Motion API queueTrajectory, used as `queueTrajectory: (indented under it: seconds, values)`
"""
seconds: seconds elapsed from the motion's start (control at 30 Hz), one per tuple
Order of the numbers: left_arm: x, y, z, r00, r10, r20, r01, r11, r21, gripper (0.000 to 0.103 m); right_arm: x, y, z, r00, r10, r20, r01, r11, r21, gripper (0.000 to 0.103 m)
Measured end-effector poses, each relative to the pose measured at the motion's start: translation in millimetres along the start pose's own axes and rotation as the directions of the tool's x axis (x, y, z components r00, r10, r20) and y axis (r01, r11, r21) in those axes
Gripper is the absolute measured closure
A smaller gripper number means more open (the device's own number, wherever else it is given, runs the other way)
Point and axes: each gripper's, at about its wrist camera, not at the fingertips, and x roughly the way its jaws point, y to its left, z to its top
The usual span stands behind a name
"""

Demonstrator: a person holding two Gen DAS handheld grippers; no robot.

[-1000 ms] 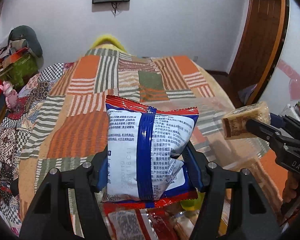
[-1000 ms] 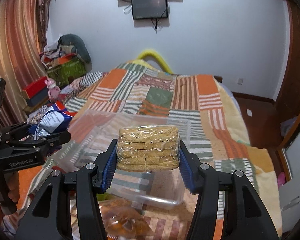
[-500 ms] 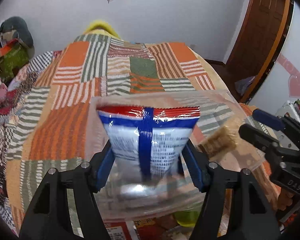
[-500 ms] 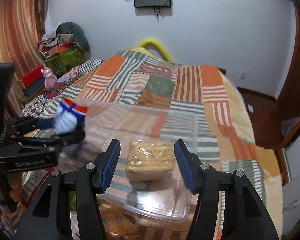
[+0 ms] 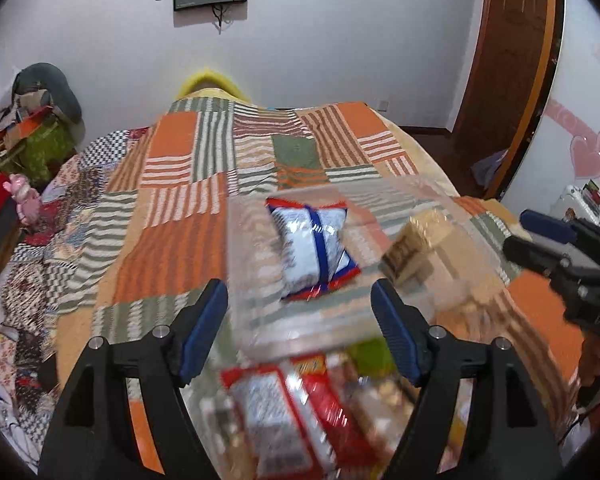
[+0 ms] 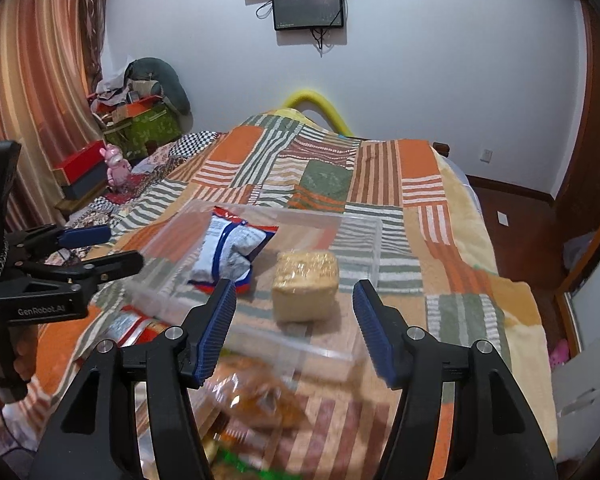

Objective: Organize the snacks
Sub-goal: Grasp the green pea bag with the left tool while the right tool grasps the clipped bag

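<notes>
Fingers of left gripper [image 5: 300, 328] and right gripper [image 6: 294, 326], just opening, stand apart, empty; snack bag [image 6: 230, 254] and cracker pack [image 6: 305, 284] lie inside clear bin [image 6: 364, 236].

A home bedroom: a bed under a patchwork blanket [image 6: 340, 184], striped curtains [image 6: 32, 92], a wall-mounted screen [image 6: 308, 6].

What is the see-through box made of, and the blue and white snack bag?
The see-through box looks like clear hard plastic: the striped blanket shows through its straight walls. The snack bag seems to be thin glossy plastic film, since it crinkles, shines and has printed writing, though that is only a guess.
</notes>
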Motion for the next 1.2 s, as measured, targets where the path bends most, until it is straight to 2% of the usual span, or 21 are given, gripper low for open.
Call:
queueTrajectory:
  seconds: [0.27,0.47,0.7,0.87,1.0,1.07,1.2]
  values:
    - [-39,16,-52,0.999,0.029,-0.039,-0.030,0.999,-0.024,0.024,-28,9,-30,1.000,0.007,-0.019,-0.007,1.000,0.003,0.043]
    - [-51,21,-94,0.995,0.021,-0.093,-0.027,0.998,-0.064,0.024,-36,17,-59,0.998,0.025,-0.057,-0.023,0.999,0.023,0.043]
    - [-49,13,-135,0.988,-0.016,-0.154,0.002,0.996,-0.092,0.024,-30,24,-89,0.990,0.048,-0.131,-0.042,0.998,0.054,0.042]
    - [-43,5,-156,0.979,-0.066,-0.192,0.046,0.993,-0.108,0.024,-20,23,-109,0.981,0.057,-0.184,-0.043,0.996,0.080,0.042]
    - [-35,0,-167,0.972,-0.090,-0.215,0.068,0.992,-0.109,0.024,-18,21,-117,0.978,0.077,-0.195,-0.058,0.993,0.103,0.038]
    - [-30,-2,-172,0.969,-0.099,-0.226,0.074,0.990,-0.116,0.026,-17,22,-116,0.978,0.074,-0.195,-0.056,0.994,0.098,0.038]
    - [-16,-2,-183,0.955,-0.146,-0.258,0.106,0.981,-0.160,0.039,-8,26,-116,0.973,0.082,-0.215,-0.064,0.994,0.089,0.038]
